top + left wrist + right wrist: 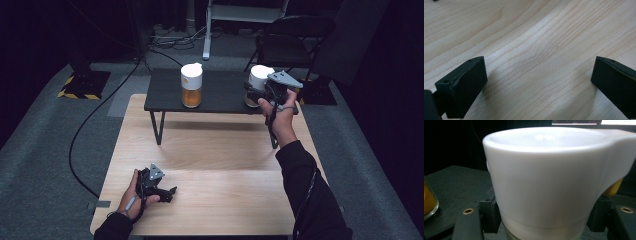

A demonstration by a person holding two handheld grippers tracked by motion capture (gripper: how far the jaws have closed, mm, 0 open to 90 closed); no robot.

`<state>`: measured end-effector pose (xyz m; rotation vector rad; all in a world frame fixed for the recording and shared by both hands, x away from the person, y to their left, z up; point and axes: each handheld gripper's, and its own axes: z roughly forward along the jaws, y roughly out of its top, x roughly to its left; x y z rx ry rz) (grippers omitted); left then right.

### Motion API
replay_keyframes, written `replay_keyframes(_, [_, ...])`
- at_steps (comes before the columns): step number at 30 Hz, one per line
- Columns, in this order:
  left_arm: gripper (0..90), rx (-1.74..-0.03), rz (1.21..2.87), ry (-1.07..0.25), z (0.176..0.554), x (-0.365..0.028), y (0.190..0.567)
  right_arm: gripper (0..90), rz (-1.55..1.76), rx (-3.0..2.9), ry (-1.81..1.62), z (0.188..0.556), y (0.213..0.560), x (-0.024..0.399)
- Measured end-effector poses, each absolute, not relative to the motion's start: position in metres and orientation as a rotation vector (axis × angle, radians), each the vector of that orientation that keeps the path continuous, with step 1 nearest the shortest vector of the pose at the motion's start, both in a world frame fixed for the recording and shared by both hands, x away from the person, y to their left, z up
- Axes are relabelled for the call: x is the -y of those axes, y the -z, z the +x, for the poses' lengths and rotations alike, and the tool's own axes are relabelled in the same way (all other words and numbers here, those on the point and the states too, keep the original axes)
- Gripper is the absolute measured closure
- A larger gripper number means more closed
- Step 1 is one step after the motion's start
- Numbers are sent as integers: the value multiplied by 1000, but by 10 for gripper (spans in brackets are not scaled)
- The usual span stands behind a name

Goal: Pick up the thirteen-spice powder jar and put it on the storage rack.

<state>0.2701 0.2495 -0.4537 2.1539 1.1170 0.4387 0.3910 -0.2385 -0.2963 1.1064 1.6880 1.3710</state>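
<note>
Two glass jars with white lids and amber contents stand on a low black stand point(165, 95) at the far side of the wooden table point(210, 165). My right gripper point(254, 92) is shut on the right jar point(260, 76), its jaws pressing both sides just under the lid. In the right gripper view that jar's white lid point(544, 177) is very close, between the jaws of my right gripper point(544, 222). The left jar point(191, 85) stands free; its edge point(429, 200) shows at the left. My left gripper point(169, 192) rests open on the table near the front edge, bare wood between the jaws point(539, 85).
A black chair point(295, 40) and a white frame leg point(206, 45) stand behind the table on grey carpet. A black cable point(82, 130) loops across the floor at the left. A yellow-and-black striped base point(82, 85) sits at the far left.
</note>
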Motion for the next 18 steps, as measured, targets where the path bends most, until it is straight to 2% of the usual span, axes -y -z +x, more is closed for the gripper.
replay_keyframes(13, [4, -1117, 2153, -439, 270, -249, 454, 281, 1103, -1705, -1346, 394, 293, 237])
replay_keyframes(18, [4, -1117, 2154, -439, 270, -249, 454, 227, 1098, -1716, -1327, 395, 291, 235])
